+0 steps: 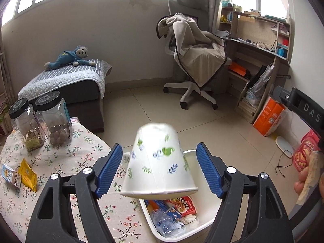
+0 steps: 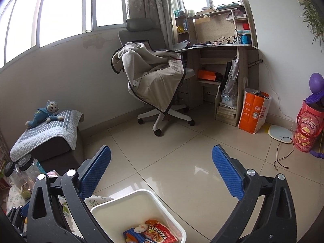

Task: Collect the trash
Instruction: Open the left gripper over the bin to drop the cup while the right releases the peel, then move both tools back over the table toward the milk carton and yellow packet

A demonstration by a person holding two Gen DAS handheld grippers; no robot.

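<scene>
A white paper cup (image 1: 159, 160) with leaf prints hangs upside down and blurred between the fingers of my left gripper (image 1: 159, 168), touching neither pad, right above the white trash bin (image 1: 204, 225). The left gripper is open. The bin holds a red snack wrapper (image 1: 183, 204), a crushed clear bottle (image 1: 167, 223) and other wrappers. On the floral tablecloth (image 1: 81, 162) lie a yellow packet (image 1: 27, 175) and a small carton (image 1: 11, 177). My right gripper (image 2: 161, 172) is open and empty above the bin (image 2: 141, 200), over the floor.
Two black-lidded clear jars (image 1: 40, 121) stand at the table's far left. A footstool with a plush monkey (image 1: 70, 57), an office chair with a blanket (image 1: 196, 54), a desk (image 1: 261, 46) and an orange bag (image 1: 268, 119) stand around the tiled floor.
</scene>
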